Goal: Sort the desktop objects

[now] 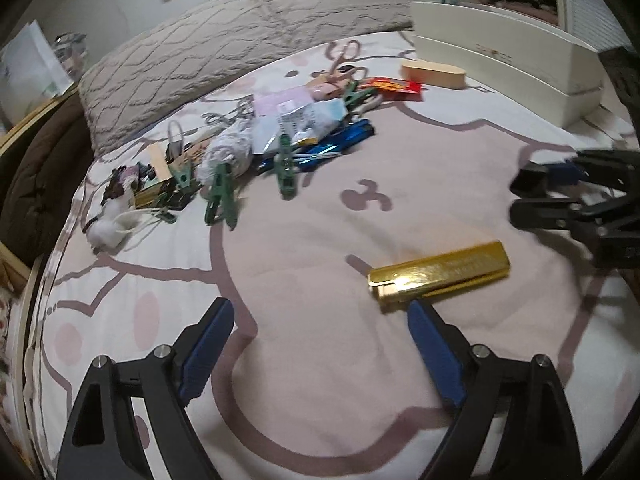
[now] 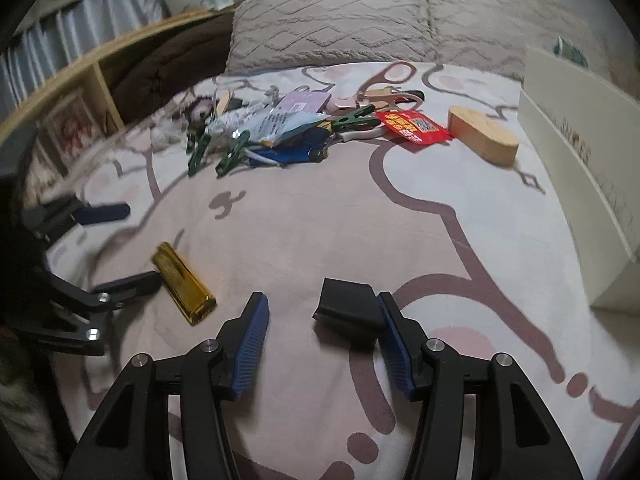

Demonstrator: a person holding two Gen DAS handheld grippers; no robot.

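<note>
A: Location of the gold case (image 1: 439, 277)?

B: Flat on the pink bedspread (image 1: 320, 240), just ahead of the left gripper (image 1: 320, 320) — fingers released, spread wide, nothing between them.

A: Right gripper (image 2: 322, 322)?

B: Fingers apart, not clenched. A small black block (image 2: 347, 312) lies on the bedspread against the right-hand finger — the other finger stands clear. The clutter pile (image 1: 280, 136) sits farther back, the white box (image 1: 508, 76) beside it.

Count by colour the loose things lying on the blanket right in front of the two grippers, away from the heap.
Gold: 1, the gold case
Black: 1, the black block
Total: 2
</note>
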